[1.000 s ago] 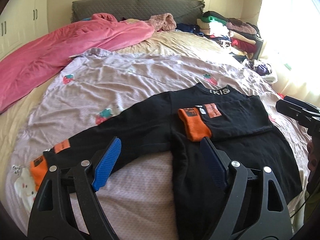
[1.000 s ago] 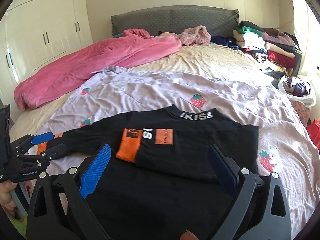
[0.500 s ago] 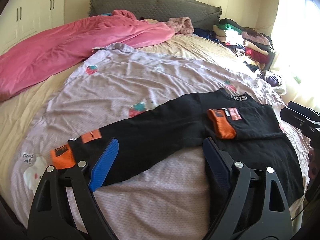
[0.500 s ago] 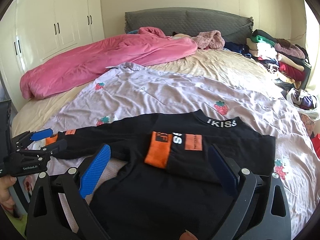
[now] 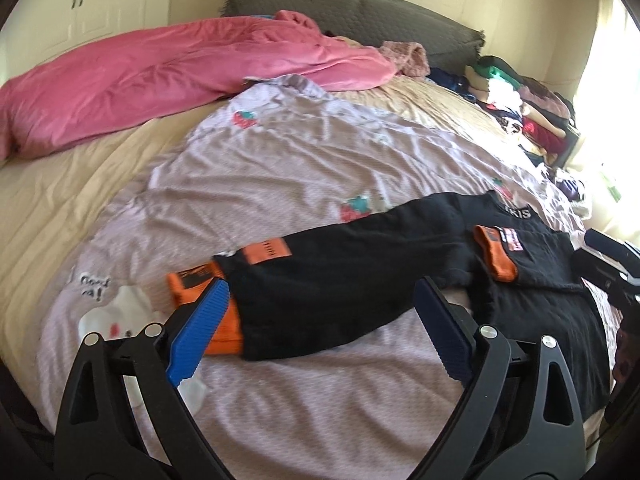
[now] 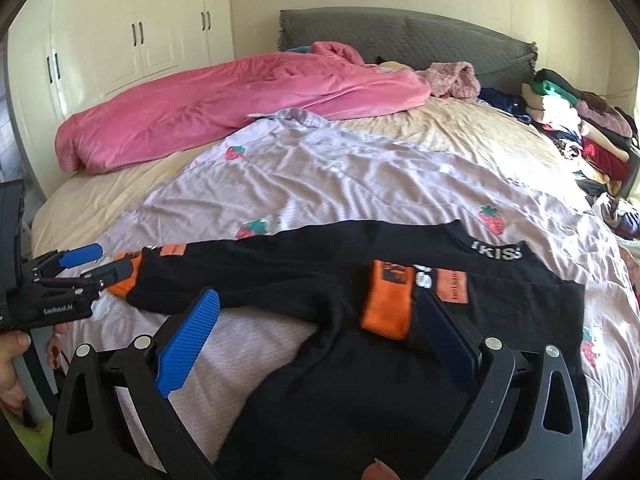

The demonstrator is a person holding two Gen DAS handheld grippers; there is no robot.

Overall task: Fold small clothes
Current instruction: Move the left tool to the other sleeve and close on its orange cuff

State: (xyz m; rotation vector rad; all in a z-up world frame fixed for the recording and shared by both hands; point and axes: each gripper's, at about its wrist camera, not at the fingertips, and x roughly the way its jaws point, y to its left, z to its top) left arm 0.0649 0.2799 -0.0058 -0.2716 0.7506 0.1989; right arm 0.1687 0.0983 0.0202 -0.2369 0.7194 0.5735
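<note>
Left hand-held gripper (image 5: 320, 322): fingers spread wide, nothing held, poised just above the outstretched sleeve (image 5: 332, 276) of the black top (image 6: 360, 360), with its blue pad (image 5: 200, 326) next to the orange cuff (image 5: 200, 300). From the right wrist view this same gripper (image 6: 90, 264) stands at the cuff end; whether a pad already touches the fabric cannot be told, the frame being blurred there.

Right hand-held gripper (image 6: 316, 336): also wide apart and empty, hanging over the body of the top near the already folded sleeve (image 6: 404, 300).

The top lies flat, neck away from the viewer, on the lilac strawberry-print sheet (image 5: 300, 160) covering the bed.

Judged step: taking the spread sleeve to fold it across the chest.

Recommendations: pinch the cuff through both layers, close to its edge; lift only enough to clear the sheet; carry it straight across to lie over the folded sleeve, cuffs level. The right gripper would do well to press on the body so the knit does not drag or bunch at the shoulder
</note>
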